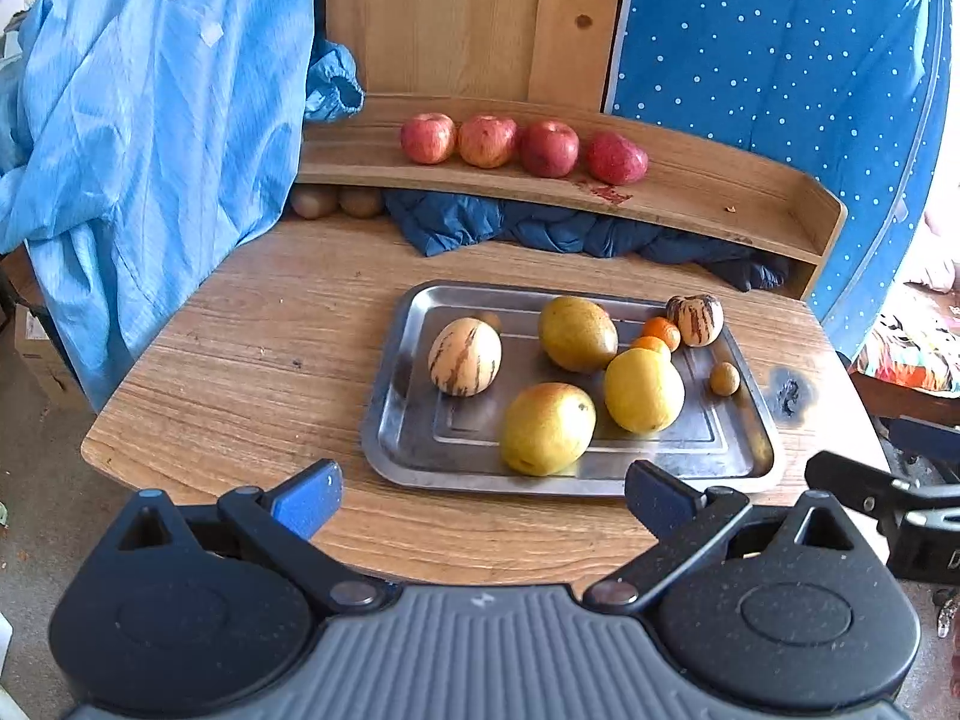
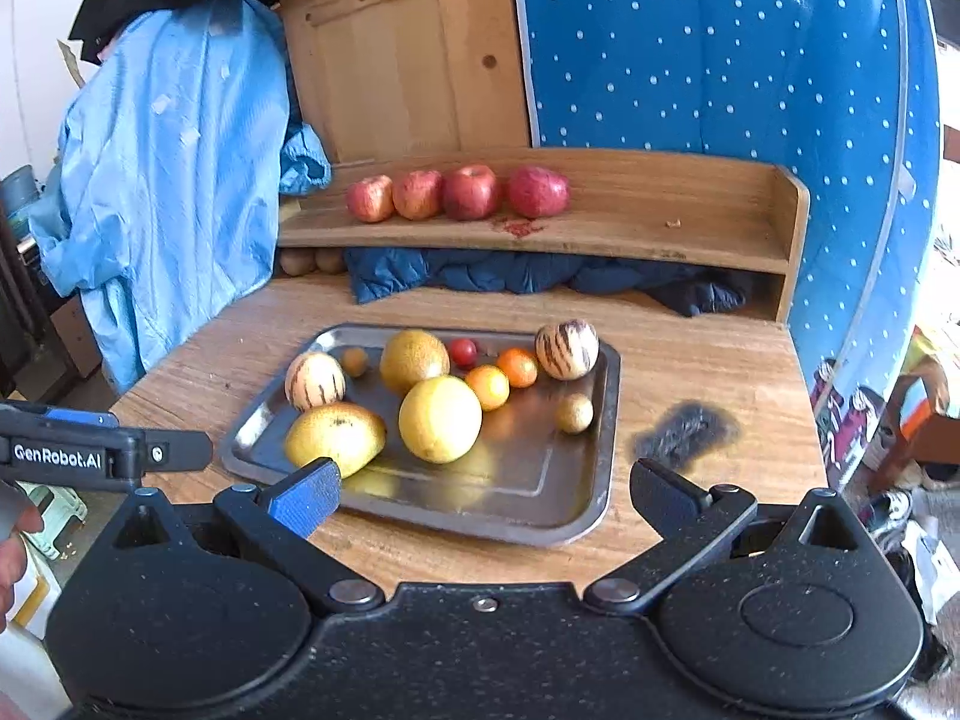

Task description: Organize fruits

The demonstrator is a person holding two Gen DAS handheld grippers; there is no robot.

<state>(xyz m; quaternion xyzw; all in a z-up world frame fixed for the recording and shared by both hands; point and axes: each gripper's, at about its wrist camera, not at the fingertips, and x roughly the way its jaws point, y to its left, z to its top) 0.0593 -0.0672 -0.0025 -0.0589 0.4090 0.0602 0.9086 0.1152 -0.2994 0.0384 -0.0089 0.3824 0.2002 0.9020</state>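
Note:
A steel tray (image 1: 420, 450) (image 2: 540, 510) on the wooden table holds mixed fruit: two striped melons (image 1: 465, 357) (image 2: 567, 350), two mangoes (image 1: 547, 429) (image 2: 335, 437), a yellow citrus (image 1: 643, 390) (image 2: 440, 419), small oranges (image 2: 487, 387), a cherry tomato (image 2: 462, 352) and a kiwi (image 2: 574, 413). Several red apples (image 1: 489, 141) (image 2: 471, 192) stand in a row on the raised shelf (image 1: 720, 204) (image 2: 660, 228). My left gripper (image 1: 483, 498) hangs open before the tray's near edge, holding nothing. My right gripper (image 2: 486, 498) is open over the tray's near rim, also holding nothing.
A light blue garment (image 1: 150, 138) (image 2: 174, 180) hangs at the table's left. Dark blue cloth (image 1: 540, 228) (image 2: 510, 273) is stuffed under the shelf, beside brown fruits (image 1: 336, 201). A black burn mark (image 2: 684, 429) lies right of the tray. A polka-dot panel (image 1: 780, 60) stands behind.

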